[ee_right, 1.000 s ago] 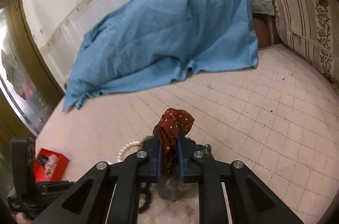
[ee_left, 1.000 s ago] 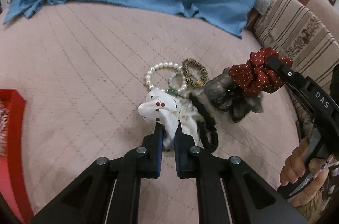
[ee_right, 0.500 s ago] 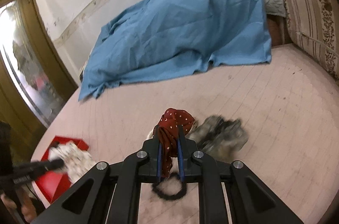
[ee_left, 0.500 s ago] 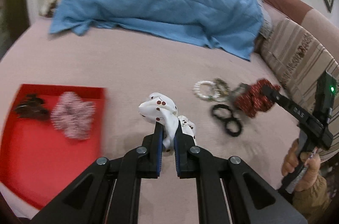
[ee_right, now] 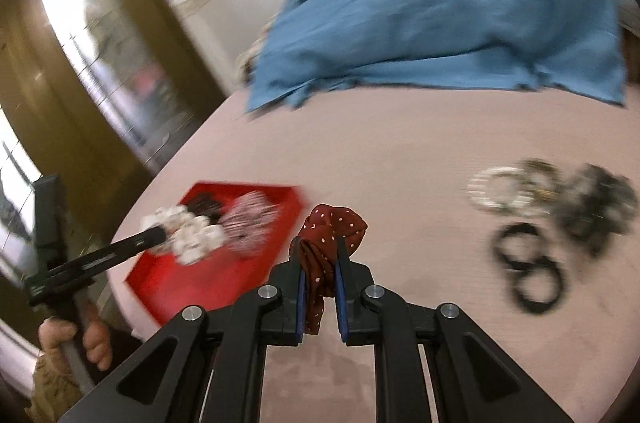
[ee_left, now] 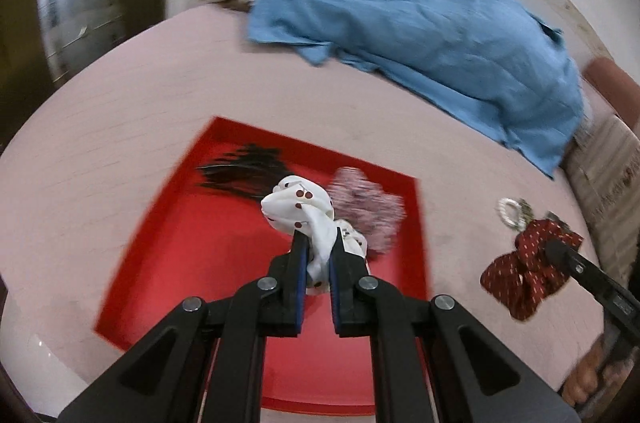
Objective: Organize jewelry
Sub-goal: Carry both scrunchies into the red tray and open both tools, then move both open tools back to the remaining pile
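My left gripper [ee_left: 317, 243] is shut on a white scrunchie with red dots [ee_left: 298, 209] and holds it over the red tray [ee_left: 192, 255]. The tray holds a black hair piece [ee_left: 240, 169] and a pink-white scrunchie [ee_left: 370, 207]. My right gripper [ee_right: 318, 255] is shut on a dark red dotted scrunchie [ee_right: 334, 227], held above the pink bed to the right of the tray [ee_right: 176, 279]. In the left wrist view this red scrunchie [ee_left: 528, 271] hangs at the right. A pearl bracelet [ee_right: 496, 191], black hair ties [ee_right: 528, 271] and a grey scrunchie [ee_right: 600, 207] lie on the bed.
A blue cloth [ee_left: 420, 35] covers the far part of the pink quilted bed [ee_left: 120, 111]. A striped cushion [ee_left: 608, 175] stands at the right. A wooden mirrored door [ee_right: 80, 55] lies beyond the bed's left edge. Both views are motion-blurred.
Both grippers have swung left with their scrunchies. The left one went from the jewelry pile to above the red tray. The right one followed, leaving the pile at its right.
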{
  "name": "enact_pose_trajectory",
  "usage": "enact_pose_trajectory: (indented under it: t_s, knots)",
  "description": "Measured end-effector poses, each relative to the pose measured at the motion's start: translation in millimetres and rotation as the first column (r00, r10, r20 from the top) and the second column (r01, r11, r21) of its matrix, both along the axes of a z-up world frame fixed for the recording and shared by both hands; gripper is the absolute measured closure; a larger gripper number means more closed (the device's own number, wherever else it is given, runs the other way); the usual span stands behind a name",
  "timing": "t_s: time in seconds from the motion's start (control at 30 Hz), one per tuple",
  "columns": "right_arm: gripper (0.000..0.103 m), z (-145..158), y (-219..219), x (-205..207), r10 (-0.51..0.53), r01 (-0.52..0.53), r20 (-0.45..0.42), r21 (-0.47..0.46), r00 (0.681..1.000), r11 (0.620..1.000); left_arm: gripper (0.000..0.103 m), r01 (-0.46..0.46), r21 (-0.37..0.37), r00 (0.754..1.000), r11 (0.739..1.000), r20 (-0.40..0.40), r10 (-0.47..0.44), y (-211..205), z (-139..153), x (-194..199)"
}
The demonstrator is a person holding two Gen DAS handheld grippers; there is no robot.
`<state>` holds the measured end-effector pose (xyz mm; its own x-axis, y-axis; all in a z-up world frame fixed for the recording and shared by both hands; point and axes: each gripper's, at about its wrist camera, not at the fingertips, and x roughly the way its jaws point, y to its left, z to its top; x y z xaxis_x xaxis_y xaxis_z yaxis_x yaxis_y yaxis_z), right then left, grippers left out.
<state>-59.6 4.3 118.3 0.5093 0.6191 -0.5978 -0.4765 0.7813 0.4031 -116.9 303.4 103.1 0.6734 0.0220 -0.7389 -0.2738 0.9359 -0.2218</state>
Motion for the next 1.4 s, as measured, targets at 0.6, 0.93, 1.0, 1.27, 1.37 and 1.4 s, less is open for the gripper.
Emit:
enact_pose_trajectory:
  t_s: [0.6, 0.93, 1.0, 1.27, 1.37, 1.4]
  knots:
    - [0.090, -47, 182, 25, 0.176, -0.192, -0.152, -0.096, 0.973, 0.977, 0.094, -0.134, -0.050, 0.990, 0.990, -0.042, 0.132, 69, -41, 0]
    - [0.081, -54, 189, 23, 0.158, -0.180, -0.143, -0.156, 0.977, 0.971, 0.051, -0.117, -0.074, 0.992, 0.990, 0.044, 0.121, 66, -32, -13]
    - [0.072, -50, 191, 20, 0.168, -0.187, -0.127, -0.162, 0.978, 0.969, 0.045, -0.114, -0.081, 0.990, 0.990, 0.069, 0.120, 65, -28, -16]
    - [0.047, -21, 175, 5, 0.172, -0.174, -0.025, -0.162, 0.985, 0.971, 0.034, -0.123, -0.029, 0.987, 0.992, 0.102, 0.125, 58, -22, -15]
    - [0.045, -15, 156, -2, 0.161, -0.158, 0.002, -0.174, 0.987, 0.972, 0.034, -0.124, 0.002, 0.987, 0.992, 0.103, 0.123, 52, -22, -16]
    - [0.045, -14, 149, -4, 0.154, -0.151, 0.006, -0.179, 0.988, 0.972, 0.033, -0.126, 0.012, 0.987, 0.992, 0.102, 0.125, 50, -23, -16]
